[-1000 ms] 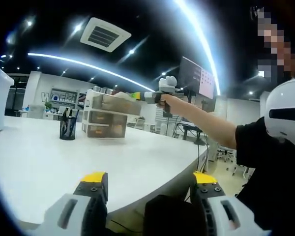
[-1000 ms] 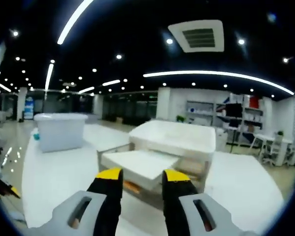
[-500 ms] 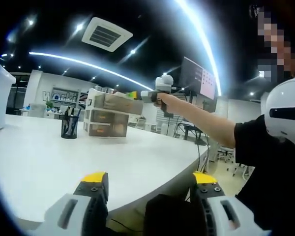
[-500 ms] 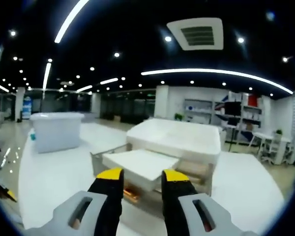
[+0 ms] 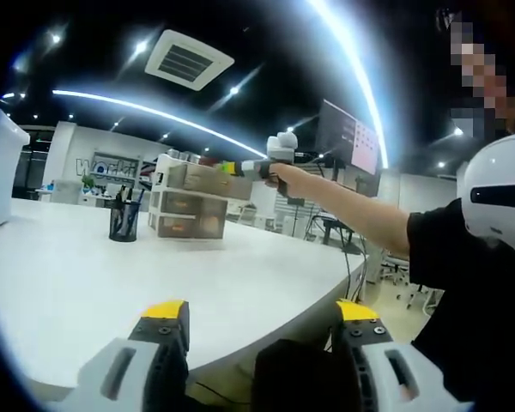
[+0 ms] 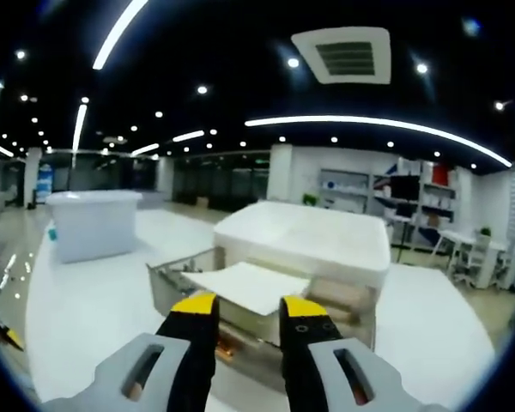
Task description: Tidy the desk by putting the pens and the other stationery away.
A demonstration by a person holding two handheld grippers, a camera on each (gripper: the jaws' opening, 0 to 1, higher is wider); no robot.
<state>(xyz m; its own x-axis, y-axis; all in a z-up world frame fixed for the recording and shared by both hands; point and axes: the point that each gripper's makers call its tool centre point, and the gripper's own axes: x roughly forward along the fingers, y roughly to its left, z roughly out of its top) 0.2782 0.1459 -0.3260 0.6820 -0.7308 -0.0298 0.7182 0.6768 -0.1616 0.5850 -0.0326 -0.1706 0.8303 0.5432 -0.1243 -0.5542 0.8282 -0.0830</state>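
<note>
R tongs (image 6: 247, 311) clamp open drawer (image 6: 240, 292) front; L tongs (image 5: 262, 319) wide open, nothing held.

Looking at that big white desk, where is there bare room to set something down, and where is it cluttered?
In the left gripper view, the white desk lies bare from its near edge up to the black pen cup and the drawer unit. In the right gripper view, the strip between the white bin and the open drawer is free. The crowded spot is the drawer front, where the right gripper reaches.
</note>
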